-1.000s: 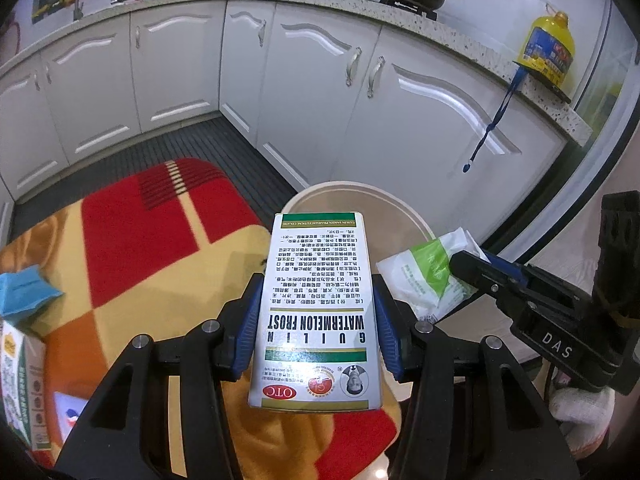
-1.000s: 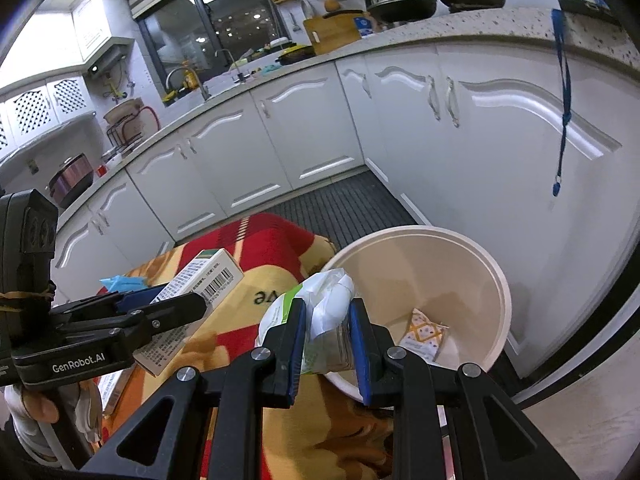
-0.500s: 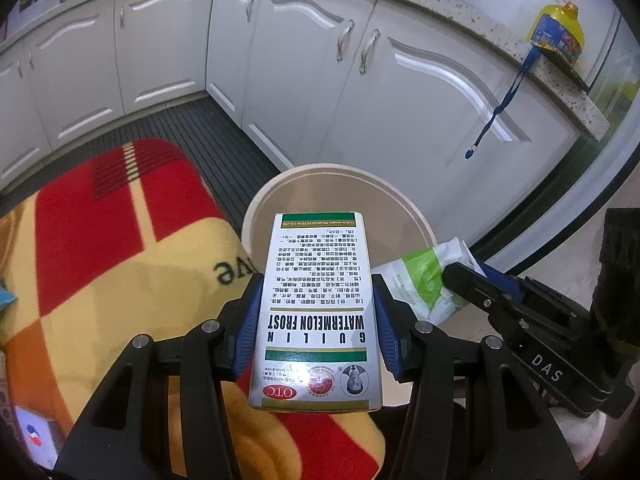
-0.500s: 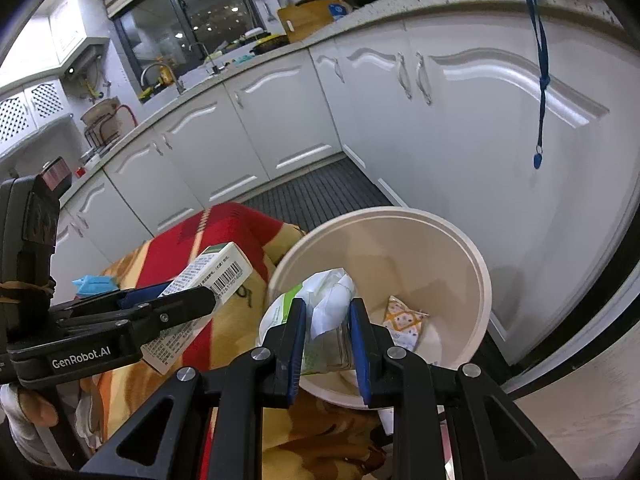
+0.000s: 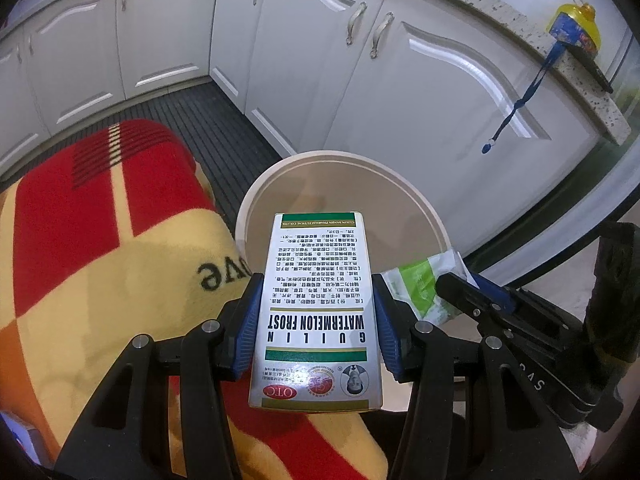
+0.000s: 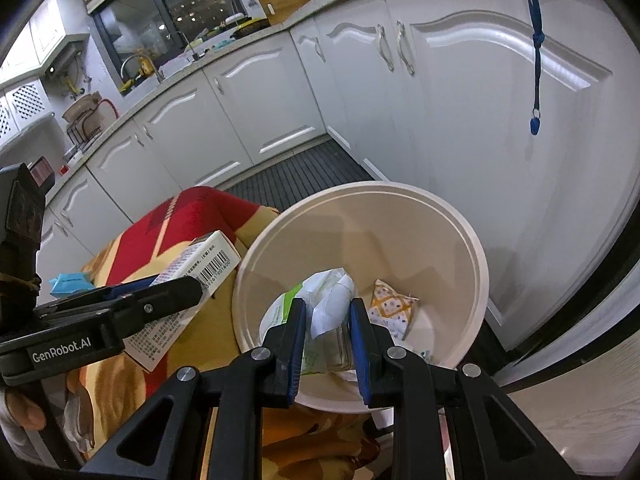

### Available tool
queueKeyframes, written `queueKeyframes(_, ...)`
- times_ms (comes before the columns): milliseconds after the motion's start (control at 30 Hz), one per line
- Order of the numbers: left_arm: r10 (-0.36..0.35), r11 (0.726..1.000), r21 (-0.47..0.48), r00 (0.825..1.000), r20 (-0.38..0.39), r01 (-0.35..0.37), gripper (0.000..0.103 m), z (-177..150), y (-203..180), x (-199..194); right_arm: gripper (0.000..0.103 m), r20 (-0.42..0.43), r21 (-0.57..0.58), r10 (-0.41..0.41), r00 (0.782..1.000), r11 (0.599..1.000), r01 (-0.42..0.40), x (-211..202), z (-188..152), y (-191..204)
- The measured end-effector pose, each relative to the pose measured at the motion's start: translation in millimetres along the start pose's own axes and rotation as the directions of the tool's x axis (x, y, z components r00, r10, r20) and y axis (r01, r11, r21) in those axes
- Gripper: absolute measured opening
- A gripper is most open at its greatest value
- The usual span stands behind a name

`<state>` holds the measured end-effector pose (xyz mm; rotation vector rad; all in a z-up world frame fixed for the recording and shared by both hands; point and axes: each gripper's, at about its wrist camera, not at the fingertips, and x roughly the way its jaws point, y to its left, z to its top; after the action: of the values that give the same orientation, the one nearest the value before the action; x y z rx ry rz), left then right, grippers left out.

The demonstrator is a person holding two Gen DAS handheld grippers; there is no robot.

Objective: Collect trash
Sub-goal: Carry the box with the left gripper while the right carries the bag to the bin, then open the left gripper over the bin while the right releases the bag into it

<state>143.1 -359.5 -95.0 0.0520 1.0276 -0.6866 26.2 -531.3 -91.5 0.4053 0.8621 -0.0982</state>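
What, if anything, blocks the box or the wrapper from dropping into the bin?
Nothing visible. The wrapper in the right gripper hangs over the open bin, which holds only a small packet. The box in the left gripper points at the bin's near rim, with no lid.

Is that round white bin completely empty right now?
No, the white bin already holds a small yellow-patterned packet lying on its bottom, seen in the right wrist view.

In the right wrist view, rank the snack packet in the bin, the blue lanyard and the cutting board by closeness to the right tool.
1. Snack packet, just right of the right tool, inside the bin.
2. Blue lanyard, hanging upper right against the cabinets.
3. Cutting board, on the far counter, top centre.
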Motion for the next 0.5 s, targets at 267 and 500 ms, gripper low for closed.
queueKeyframes(267,0.009,1.000,-0.012,1.000,-0.013,-0.009,0.049,3,-1,12,0.021,-0.024,0.005,-0.026,0.999,1.000,0.026,9,-1,-3)
queueKeyframes(500,0.016,1.000,-0.021,1.000,-0.016,-0.016,0.049,2,-3,19,0.021,-0.041,0.010,-0.045,0.998,0.999,0.045,19,-1,-6)
